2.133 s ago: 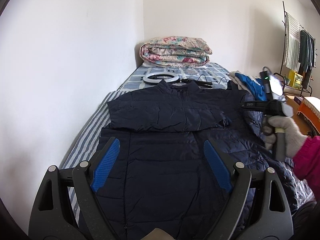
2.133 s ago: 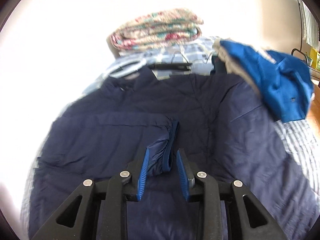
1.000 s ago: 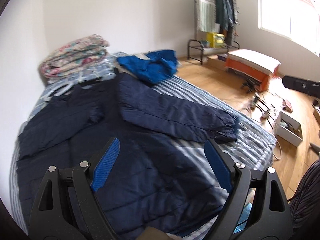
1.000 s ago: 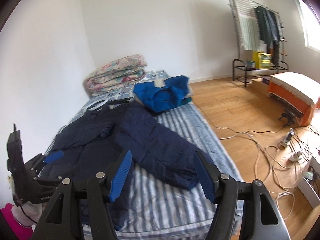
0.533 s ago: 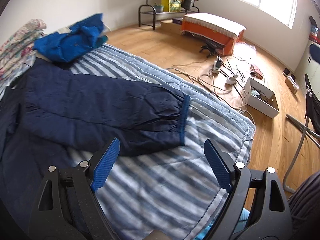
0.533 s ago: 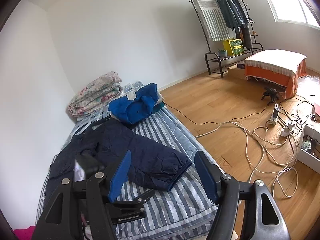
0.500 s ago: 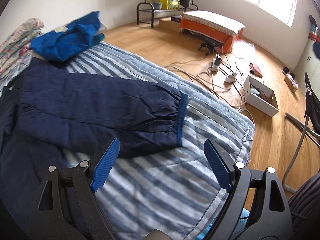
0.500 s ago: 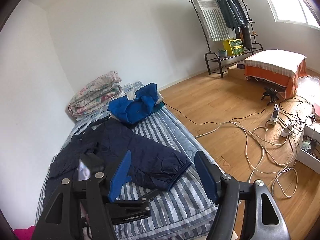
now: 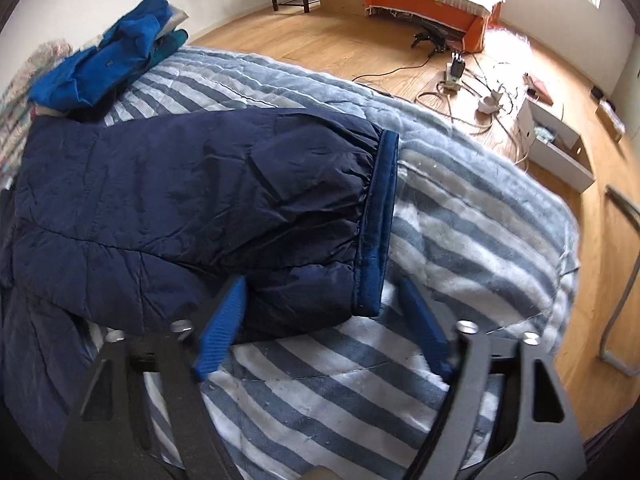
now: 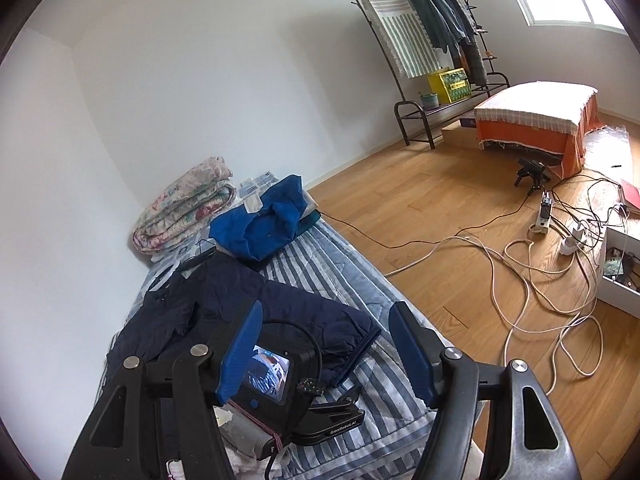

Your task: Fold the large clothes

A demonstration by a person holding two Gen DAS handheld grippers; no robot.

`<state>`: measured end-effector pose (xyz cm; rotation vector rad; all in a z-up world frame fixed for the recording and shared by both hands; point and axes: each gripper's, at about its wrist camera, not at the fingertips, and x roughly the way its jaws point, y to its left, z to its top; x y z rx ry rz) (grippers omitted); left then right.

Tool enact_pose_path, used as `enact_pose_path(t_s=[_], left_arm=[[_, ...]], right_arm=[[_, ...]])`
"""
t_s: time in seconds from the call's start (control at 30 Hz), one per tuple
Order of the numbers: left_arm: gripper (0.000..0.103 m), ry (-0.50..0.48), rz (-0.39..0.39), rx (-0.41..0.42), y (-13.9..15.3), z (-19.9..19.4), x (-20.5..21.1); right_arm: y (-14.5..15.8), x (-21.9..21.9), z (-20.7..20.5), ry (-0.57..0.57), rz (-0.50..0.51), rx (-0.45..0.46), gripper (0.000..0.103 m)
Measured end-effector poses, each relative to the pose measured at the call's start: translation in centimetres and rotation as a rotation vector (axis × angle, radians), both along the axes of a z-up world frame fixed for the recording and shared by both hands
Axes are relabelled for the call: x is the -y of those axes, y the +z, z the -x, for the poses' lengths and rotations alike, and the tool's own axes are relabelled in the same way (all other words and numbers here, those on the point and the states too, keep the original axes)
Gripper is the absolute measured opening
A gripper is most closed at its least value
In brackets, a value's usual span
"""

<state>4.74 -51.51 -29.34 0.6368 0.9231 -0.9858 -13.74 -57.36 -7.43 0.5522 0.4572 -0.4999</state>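
Observation:
A dark navy puffer jacket (image 9: 168,200) lies flat on the striped bed cover (image 9: 460,208). Its right sleeve stretches across the bed and ends in a blue cuff (image 9: 376,220). My left gripper (image 9: 322,322) is open and empty, low over the bed, with the cuff's near corner between its blue pads. In the right wrist view the jacket (image 10: 240,304) lies further off on the bed. My right gripper (image 10: 326,350) is open and empty, held high behind the left gripper's body and screen (image 10: 268,372).
A blue garment pile (image 10: 260,220) and a folded floral quilt (image 10: 188,204) sit at the bed's far end. The wood floor (image 10: 440,200) holds loose cables (image 10: 532,280), a white box (image 10: 620,272), an orange-covered bench (image 10: 536,120) and a clothes rack (image 10: 432,32).
My left gripper has dropped closer to the sleeve cuff, which now sits between its open pads. My right gripper has stayed open and shifted only slightly.

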Motion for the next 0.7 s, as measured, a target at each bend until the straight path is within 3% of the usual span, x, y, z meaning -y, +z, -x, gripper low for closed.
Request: enact_pose_path(t_s=[0.13,0.27,0.43,0.7], left_arm=[[0.008,0.037,-0.002,-0.018,0.6,-1.3,0.4],[0.004,0.088,0.073,-0.125,2.6,-3.2,-0.7],[0.003,0.126,0.177,-0.150,7.1,-5.5,-3.7],[0.003,0.328,0.412,-0.250,15.7,-13.4,-14.1]], right_arm=[[-0.2,-0.2,-0.6,0.000,-0.019,0.004,0.069],[0.0,-1.1,-1.1,0.006,-0.006,0.011,0.069],[-0.2,-1.6,-1.9,0.008,0.006,-0.009,0.069],[-0.7,-3.7,-4.5,0.059,0.022,-0.054,0.069]])
